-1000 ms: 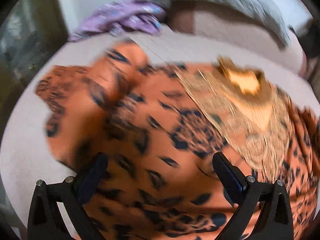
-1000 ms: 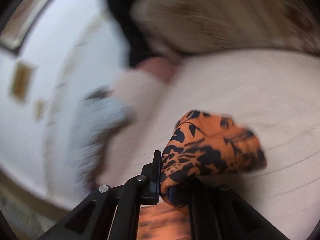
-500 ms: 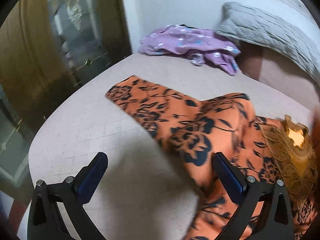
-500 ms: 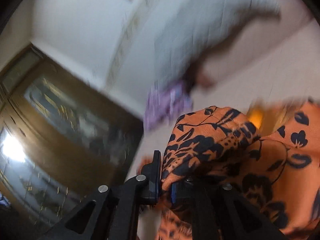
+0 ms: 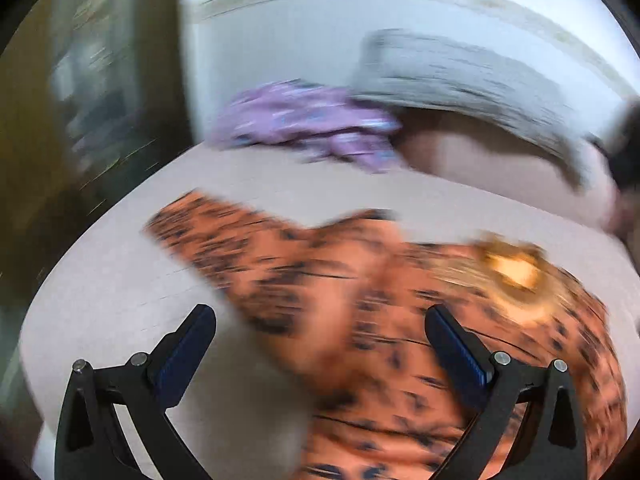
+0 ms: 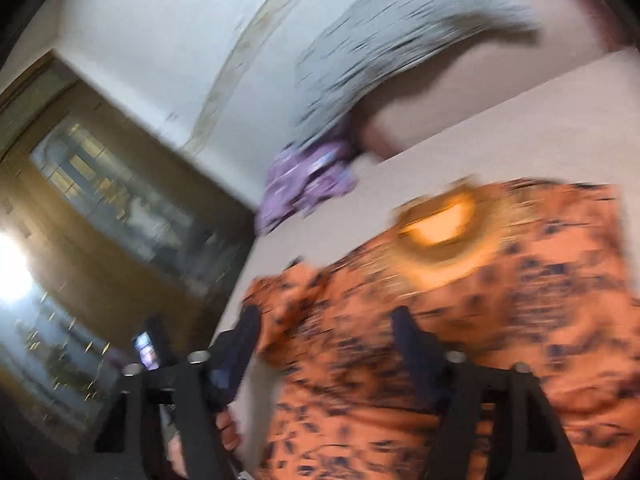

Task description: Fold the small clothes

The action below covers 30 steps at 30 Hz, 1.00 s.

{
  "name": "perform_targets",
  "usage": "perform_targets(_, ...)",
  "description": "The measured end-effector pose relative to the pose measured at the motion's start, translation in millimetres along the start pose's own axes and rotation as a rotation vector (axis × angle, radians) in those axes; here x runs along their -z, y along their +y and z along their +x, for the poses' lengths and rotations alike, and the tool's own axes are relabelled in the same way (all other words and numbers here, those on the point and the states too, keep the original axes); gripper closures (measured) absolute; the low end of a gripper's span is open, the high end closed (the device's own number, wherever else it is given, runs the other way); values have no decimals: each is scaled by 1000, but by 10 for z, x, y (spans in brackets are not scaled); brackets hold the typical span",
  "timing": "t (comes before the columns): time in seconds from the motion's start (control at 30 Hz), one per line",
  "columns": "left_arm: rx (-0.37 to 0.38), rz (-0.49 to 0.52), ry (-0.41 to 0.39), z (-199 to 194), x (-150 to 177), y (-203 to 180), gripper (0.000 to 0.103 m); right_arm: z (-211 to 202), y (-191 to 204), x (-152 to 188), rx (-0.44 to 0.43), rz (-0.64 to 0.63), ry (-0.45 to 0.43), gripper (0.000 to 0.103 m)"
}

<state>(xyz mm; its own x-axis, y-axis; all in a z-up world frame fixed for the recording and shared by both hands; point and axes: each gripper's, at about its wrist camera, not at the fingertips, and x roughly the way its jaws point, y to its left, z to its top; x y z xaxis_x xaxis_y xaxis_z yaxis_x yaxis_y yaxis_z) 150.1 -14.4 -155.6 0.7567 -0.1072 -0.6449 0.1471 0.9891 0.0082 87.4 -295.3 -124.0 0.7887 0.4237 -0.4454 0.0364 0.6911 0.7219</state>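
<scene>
Orange top (image 5: 400,320) is lying spread on the bed (image 5: 120,312), neck trim (image 5: 512,272) facing up; one sleeve (image 5: 208,232) is sticking out flat toward the wardrobe side. Both views are motion-blurred, so fine detail is unclear.

R tool (image 6: 324,332): jaws have just been opening, now standing apart w/ cloth under and between them but not pinched (the folded-over part near the shoulder is sitting loose by the left finger). L tool (image 5: 320,332): jaws wide apart, hovering over the fabric edge, gripping nothing.

Handling, judged: fabric is looking thin, light, limp and probably a bit slick, so it is going to drape and slide rather than hold a crease. The embroidered neck trim is looking stiffer and heavier, likely snag-prone; best not to pinch there. Better holds: sleeve end or cuff hem, shoulder seam, bottom hem corners, where layers are doubled. Pinching a single layer only, else the layer below is coming along too.

Purple garment (image 5: 308,124) is lying near the pillow (image 5: 460,76), apart from the top, unfolded.
</scene>
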Motion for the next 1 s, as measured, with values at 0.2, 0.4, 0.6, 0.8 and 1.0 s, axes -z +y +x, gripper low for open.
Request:
perform_targets(0.2, 50, 241, 10, 51, 249, -892, 0, -172, -683, -275, 185, 182, 3, 64)
perform_targets(0.4, -70, 260, 123, 392, 327, -1003, 6, 20, -1054, -299, 233, 280, 89, 64)
perform_targets(0.6, -77, 71, 250, 633, 248, -430, 73, 294, -1481, -229, 379, 382, 181, 74)
perform_targets(0.8, -38, -143, 249, 592, 99, 221, 73, 254, -1464, -230, 382, 375, 172, 73)
perform_targets(1.0, -26, -217, 276, 611, 84, 462, 73, 413, -772, -189, 171, 189, 163, 70)
